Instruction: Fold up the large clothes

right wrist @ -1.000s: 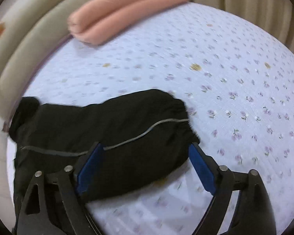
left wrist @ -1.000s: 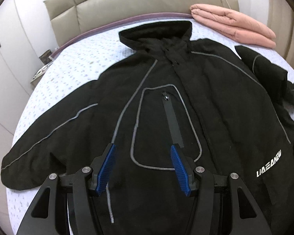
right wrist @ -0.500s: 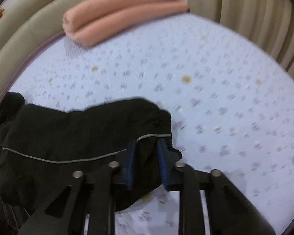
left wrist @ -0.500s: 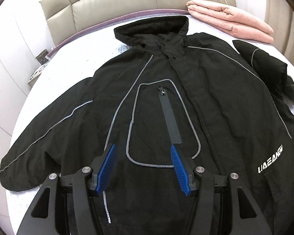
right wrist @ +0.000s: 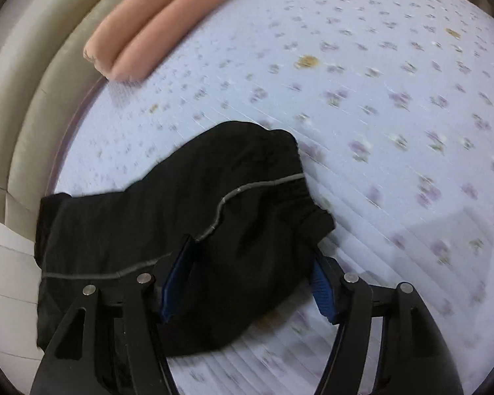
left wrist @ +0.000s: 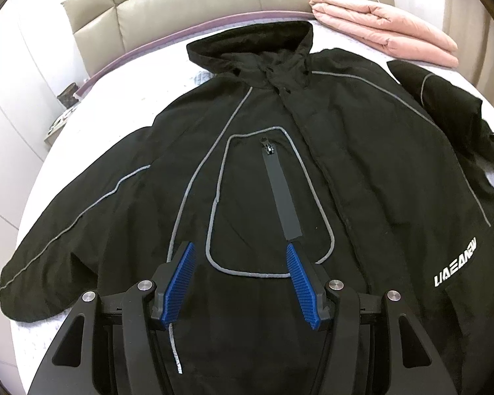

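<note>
The right claw [right wrist: 250, 273], clamped on the sleeve cuff [right wrist: 289, 194] half a second ago, now stands apart again, with the cuff lying between its pads; probably it has released the fabric, though the blur makes this uncertain. The sleeve fold seems not yet finished. The left claw [left wrist: 240, 283] stays apart, low in the frame, above the black hooded jacket [left wrist: 280, 164], spread flat on the flowered bed sheet [right wrist: 395, 98]. A folded pink quilt [left wrist: 382, 33] lies at upper right, near the beige headboard [left wrist: 197, 3].

black jacket [left wrist: 280, 164] spread flat, left gripper [left wrist: 240, 263] – parted
</note>
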`<action>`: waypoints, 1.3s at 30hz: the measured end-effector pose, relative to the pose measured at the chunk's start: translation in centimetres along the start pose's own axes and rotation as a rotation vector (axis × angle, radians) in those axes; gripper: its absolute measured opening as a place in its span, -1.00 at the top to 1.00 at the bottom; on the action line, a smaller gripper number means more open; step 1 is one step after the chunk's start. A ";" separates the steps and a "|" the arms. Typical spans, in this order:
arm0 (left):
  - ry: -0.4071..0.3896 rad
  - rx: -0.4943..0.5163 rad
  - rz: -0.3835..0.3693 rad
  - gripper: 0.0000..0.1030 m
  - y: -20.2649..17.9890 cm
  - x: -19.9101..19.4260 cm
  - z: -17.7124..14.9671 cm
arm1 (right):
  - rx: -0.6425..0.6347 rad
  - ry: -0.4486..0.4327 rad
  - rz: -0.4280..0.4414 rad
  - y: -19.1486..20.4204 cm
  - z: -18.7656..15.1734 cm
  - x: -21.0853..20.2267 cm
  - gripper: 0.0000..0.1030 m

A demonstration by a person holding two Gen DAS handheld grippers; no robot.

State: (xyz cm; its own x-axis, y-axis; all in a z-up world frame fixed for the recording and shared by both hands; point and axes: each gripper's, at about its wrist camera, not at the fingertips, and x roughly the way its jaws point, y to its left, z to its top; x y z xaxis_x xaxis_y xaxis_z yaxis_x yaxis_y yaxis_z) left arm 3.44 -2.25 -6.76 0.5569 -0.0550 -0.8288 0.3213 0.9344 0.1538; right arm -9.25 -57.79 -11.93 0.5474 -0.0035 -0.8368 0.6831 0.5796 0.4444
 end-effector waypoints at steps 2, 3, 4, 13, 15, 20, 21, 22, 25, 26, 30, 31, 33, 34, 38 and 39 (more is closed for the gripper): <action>0.007 0.006 0.003 -0.16 -0.1 0.2 -0.1 | -0.030 -0.009 -0.020 0.9 0.2 -0.1 0.49; 0.008 0.007 0.004 -0.16 -0.1 0.2 -0.1 | -0.057 -0.039 -0.036 1.6 0.2 -1.0 0.53; 0.005 0.006 0.003 -0.16 0.0 0.1 -0.1 | -0.087 -0.074 -0.048 2.0 0.3 -2.1 0.56; 0.005 -0.004 0.006 -0.16 0.0 0.1 -0.3 | -0.111 -0.291 -0.510 -1.6 4.5 -7.0 0.57; 0.008 -0.010 0.007 -0.16 0.1 0.3 -0.3 | -0.118 -0.196 -0.569 -2.8 4.4 -3.8 0.57; 0.013 -0.019 0.014 -0.16 0.4 0.8 0.0 | -0.169 -0.170 -0.614 -3.4 3.1 -1.0 0.57; 0.007 -0.019 0.018 -0.16 0.4 0.8 0.1 | -0.168 -0.170 -0.598 -2.9 3.1 -1.4 0.57; -0.008 -0.020 0.026 -0.16 0.5 0.7 0.4 | -0.165 -0.177 -0.568 -2.5 3.0 -2.1 0.58; -0.081 -0.023 0.062 -0.16 0.8 -0.2 1.2 | -0.164 -0.225 -0.425 0.2 2.3 -5.9 0.58; -0.099 -0.033 0.063 -0.16 1.1 -0.6 1.4 | -0.178 -0.237 -0.382 1.4 1.9 -7.2 0.58; -0.095 -0.125 0.021 -0.16 3.5 -2.5 3.7 | -0.305 -0.247 -0.200 9.6 -0.6 -11.2 0.58; -0.098 -0.150 0.007 -0.16 4.3 -3.1 4.3 | -0.335 -0.250 -0.171 11.1 -1.4 -12.0 0.58; -0.108 -0.185 -0.014 -0.16 6.0 -4.1 5.1 | -0.425 -0.258 -0.092 16.5 -3.5 -13.5 0.58; -0.116 -0.203 -0.014 -0.16 6.8 -4.4 5.1 | -0.457 -0.261 -0.065 18.4 -4.4 -14.0 0.58; -0.142 -0.269 0.021 -0.16 10.0 -4.2 3.5 | -0.629 -0.256 0.056 28.1 -10.0 -15.7 0.58; -0.139 -0.271 0.041 -0.16 10.7 -3.8 3.1 | -0.675 -0.252 0.083 30.6 -11.8 -15.9 0.58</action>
State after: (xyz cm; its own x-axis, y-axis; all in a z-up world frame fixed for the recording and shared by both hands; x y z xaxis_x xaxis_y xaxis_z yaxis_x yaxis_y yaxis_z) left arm 7.14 6.82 -0.30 0.6709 -0.0453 -0.7402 0.0909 0.9956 0.0215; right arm -2.77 -30.35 11.17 0.7352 -0.0780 -0.6734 0.2315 0.9625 0.1413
